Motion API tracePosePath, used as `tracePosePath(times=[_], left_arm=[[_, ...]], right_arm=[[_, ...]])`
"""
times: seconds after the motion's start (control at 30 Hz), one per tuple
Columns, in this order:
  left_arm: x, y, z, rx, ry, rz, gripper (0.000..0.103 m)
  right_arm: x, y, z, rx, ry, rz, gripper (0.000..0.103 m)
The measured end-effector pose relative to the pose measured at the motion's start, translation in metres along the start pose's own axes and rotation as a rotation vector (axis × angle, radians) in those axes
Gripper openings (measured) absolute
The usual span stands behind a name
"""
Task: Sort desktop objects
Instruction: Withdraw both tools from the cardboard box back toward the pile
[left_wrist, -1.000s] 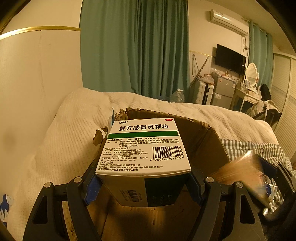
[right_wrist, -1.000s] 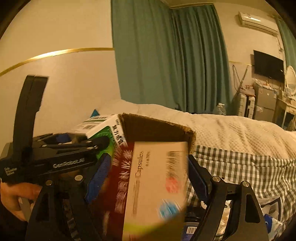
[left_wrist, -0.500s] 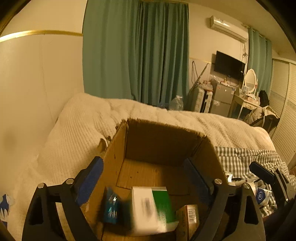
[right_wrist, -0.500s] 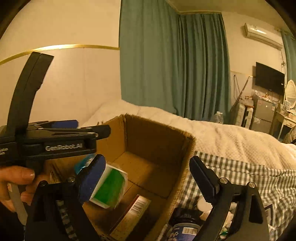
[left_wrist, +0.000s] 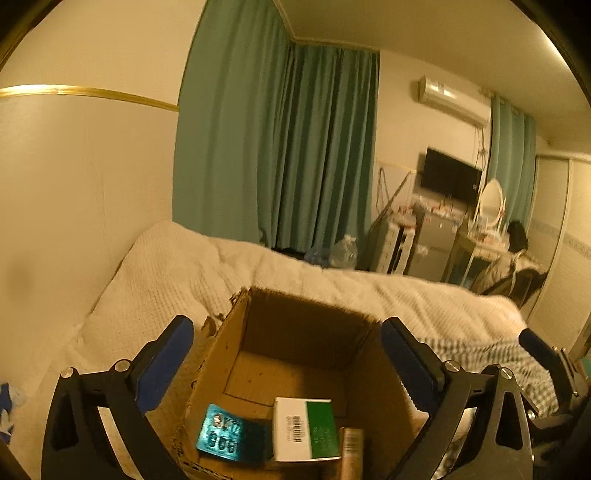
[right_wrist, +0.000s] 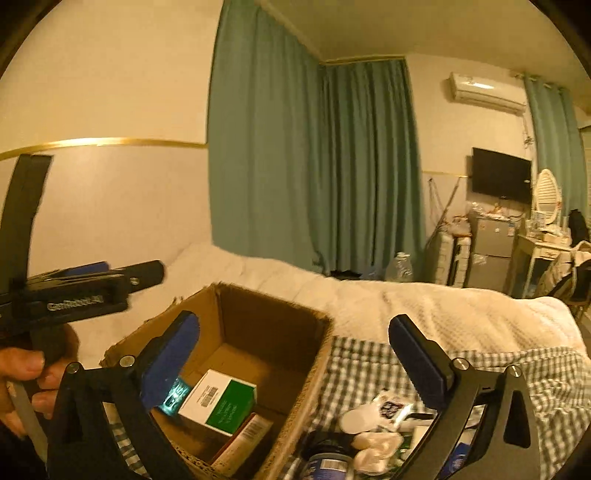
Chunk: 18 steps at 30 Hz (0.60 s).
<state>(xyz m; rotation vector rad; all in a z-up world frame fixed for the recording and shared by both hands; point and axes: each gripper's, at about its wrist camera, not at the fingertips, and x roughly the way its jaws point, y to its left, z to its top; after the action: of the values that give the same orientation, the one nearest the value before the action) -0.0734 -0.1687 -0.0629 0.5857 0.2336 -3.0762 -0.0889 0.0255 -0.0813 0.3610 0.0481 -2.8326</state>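
- Your left gripper (left_wrist: 286, 354) hung above the cardboard box (left_wrist: 295, 339) on the bed (left_wrist: 155, 280), its jaws opening wide with nothing between them.
- Your right gripper (right_wrist: 293, 354) was likewise spreading apart and empty, over the box's right wall.
- Inside the box near its front lay the green-and-white medicine box (left_wrist: 306, 428), a teal blister pack (left_wrist: 225, 437) to its left, and a brown carton (left_wrist: 351, 454) to its right.
- Your hand (right_wrist: 22, 384) gripped the left tool's handle.

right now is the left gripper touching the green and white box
Apart. The left wrist view shows the left gripper with jaws opening and empty, the green and white box lying below in the cardboard box.
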Motion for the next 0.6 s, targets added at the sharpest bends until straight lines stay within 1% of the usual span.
tracePosePath(times=[0.13, 0.2, 0.37, 0.5, 0.6], left_arm=[[-0.012, -0.004, 0.003, -0.033, -0.022, -0.02, 0.103], [-0.018, -0.006, 0.003, -0.06, -0.036, -0.032, 0.103], [-0.029, -0.02, -0.001, -0.035, -0.079, -0.065, 0.103], [-0.029, -0.035, -0.007, -0.008, -0.066, -0.081, 0.103], [-0.024, -0.044, -0.012, -0.008, -0.038, -0.095, 0.103]], right_arm=[[-0.011, -0.012, 0.008, 0.016, -0.009, -0.047, 0.103], [-0.014, -0.021, 0.009, 0.02, -0.008, -0.084, 0.103], [-0.032, -0.043, 0.016, 0.059, -0.029, -0.151, 0.103], [-0.048, -0.058, 0.022, 0.081, -0.037, -0.203, 0.103], [-0.056, -0.067, 0.022, 0.098, -0.033, -0.244, 0.103]])
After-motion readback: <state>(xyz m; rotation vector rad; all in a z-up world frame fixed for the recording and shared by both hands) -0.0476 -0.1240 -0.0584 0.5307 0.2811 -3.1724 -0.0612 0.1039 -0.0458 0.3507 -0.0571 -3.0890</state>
